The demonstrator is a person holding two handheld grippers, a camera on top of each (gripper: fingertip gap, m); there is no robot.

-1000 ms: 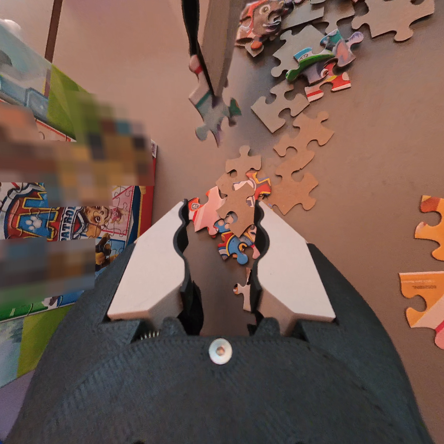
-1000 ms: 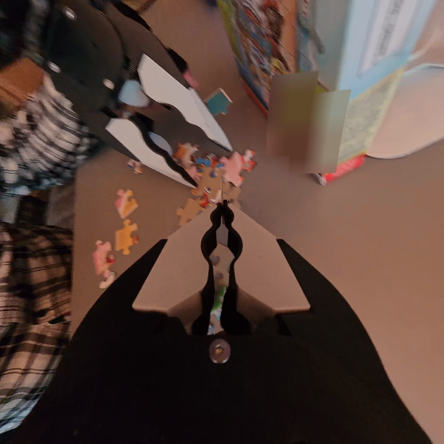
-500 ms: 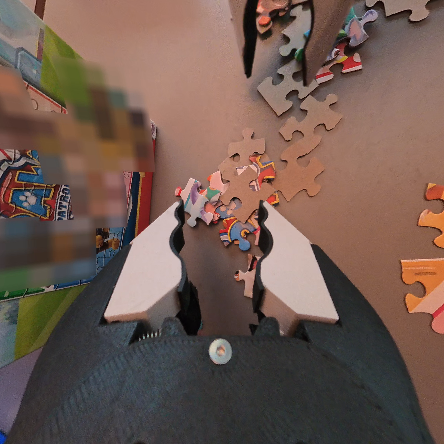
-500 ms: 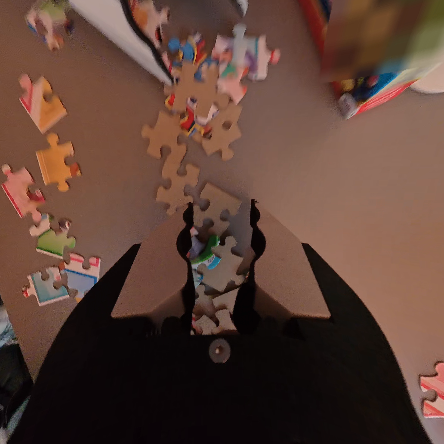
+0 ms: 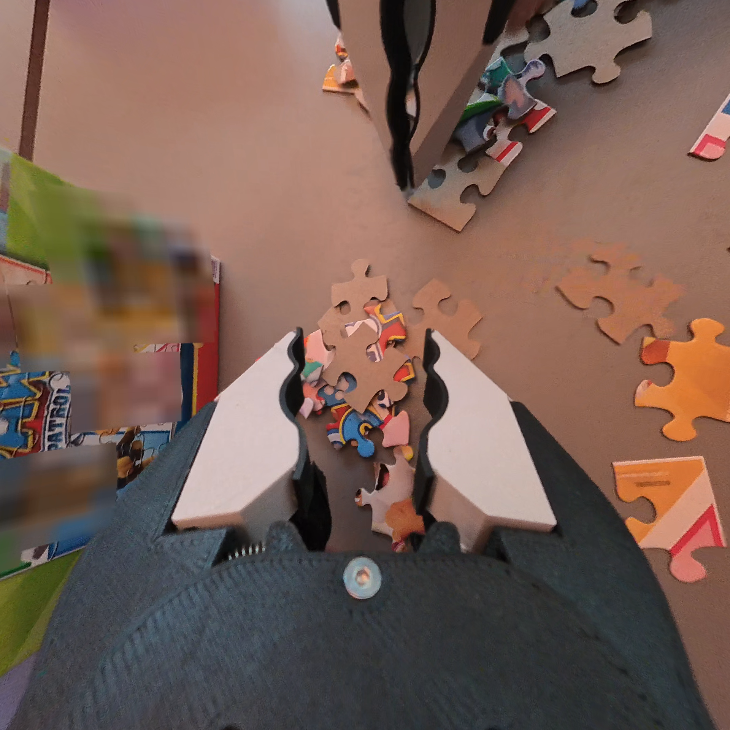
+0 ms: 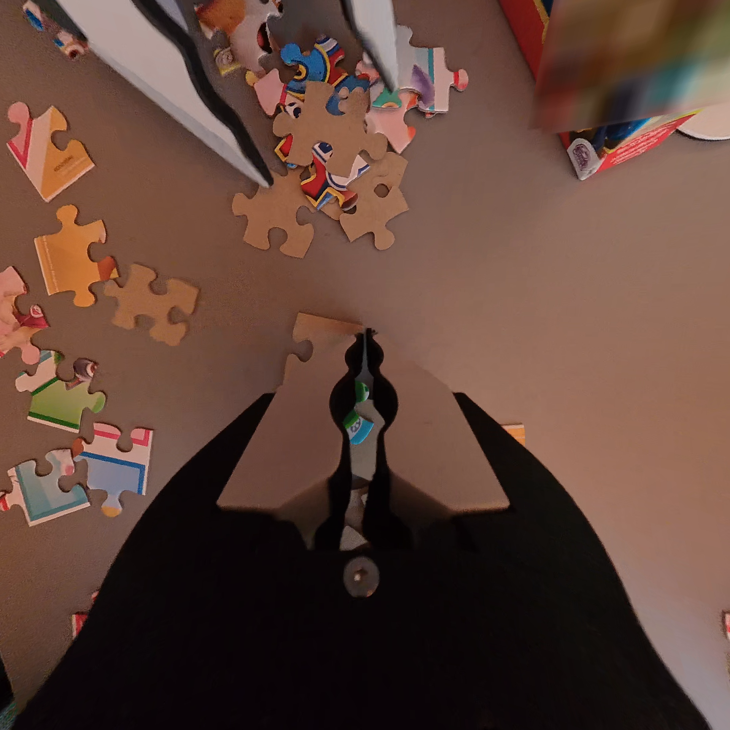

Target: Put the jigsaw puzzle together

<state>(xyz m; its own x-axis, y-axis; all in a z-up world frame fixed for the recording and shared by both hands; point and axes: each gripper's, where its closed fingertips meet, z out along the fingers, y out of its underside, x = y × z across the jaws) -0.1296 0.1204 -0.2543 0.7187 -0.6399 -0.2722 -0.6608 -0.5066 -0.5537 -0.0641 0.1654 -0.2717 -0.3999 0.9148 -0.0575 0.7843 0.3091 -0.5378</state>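
Note:
My left gripper is open and empty, its fingers on either side of a small pile of puzzle pieces, some face up and some showing brown backs. It shows at the top of the right wrist view over the same pile. My right gripper is shut on the edge of a face-down piece on the brown table. In the left wrist view the right gripper pinches that piece at its corner.
A puzzle box stands left of the pile, and shows in the right wrist view. Orange pieces lie to the right. Loose pieces and a brown-backed one lie left of my right gripper. My right fingertips sit around 9 cm from my left ones.
My right gripper let go of a coloured piece beside the pile, opened, moved back and shut on the face-down piece. My left gripper moved closer over the pile. A brown-backed piece shifted right.

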